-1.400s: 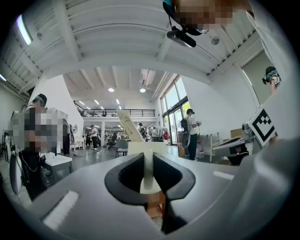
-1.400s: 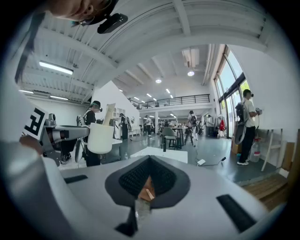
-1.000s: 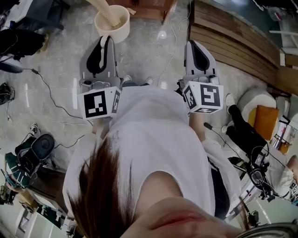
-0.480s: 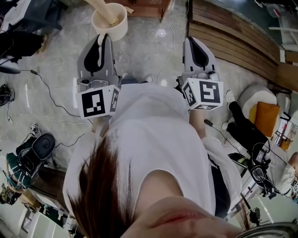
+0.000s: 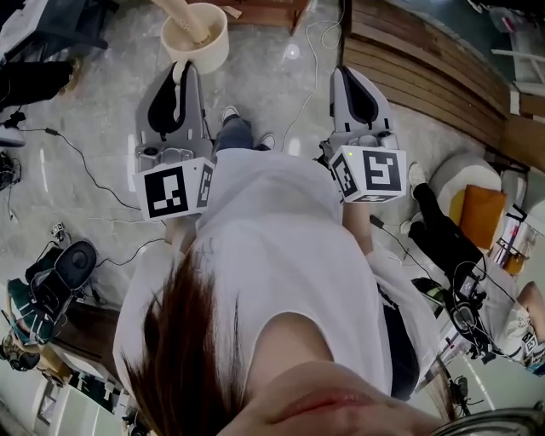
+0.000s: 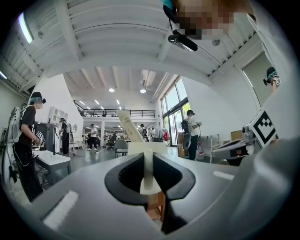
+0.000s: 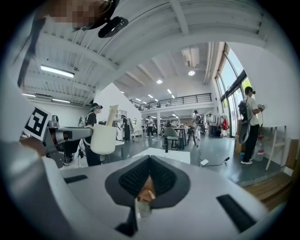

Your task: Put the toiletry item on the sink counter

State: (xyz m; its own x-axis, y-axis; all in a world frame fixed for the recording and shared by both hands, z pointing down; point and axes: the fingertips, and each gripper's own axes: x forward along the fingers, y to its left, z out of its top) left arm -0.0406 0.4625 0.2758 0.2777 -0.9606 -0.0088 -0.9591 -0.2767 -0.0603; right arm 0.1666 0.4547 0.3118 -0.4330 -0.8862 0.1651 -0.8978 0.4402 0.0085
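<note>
A cream cup (image 5: pixel 194 36) with a pale toothpaste tube (image 5: pixel 179 12) standing in it hangs above the marble floor. My left gripper (image 5: pixel 183 68) is shut on a thin cream part at the cup's side. In the left gripper view that cream strip (image 6: pixel 148 168) stands pinched between the dark pads, with the cup (image 6: pixel 146 148) and the tilted tube (image 6: pixel 129 126) beyond. My right gripper (image 5: pixel 358 85) is level with the left, shut with nothing in it. In the right gripper view its pads (image 7: pixel 161 180) meet, and the cup (image 7: pixel 103 138) shows at the left.
Dark wooden planks (image 5: pixel 426 68) run along the right. Cables (image 5: pixel 85 162) trail over the floor at the left. A white table (image 7: pixel 171 154) and several people stand ahead in the hall. A shoe (image 5: pixel 230 113) shows between the grippers.
Both grippers and the cup have drifted a little toward the top of the head view. A leg and shoe have come forward between them.
</note>
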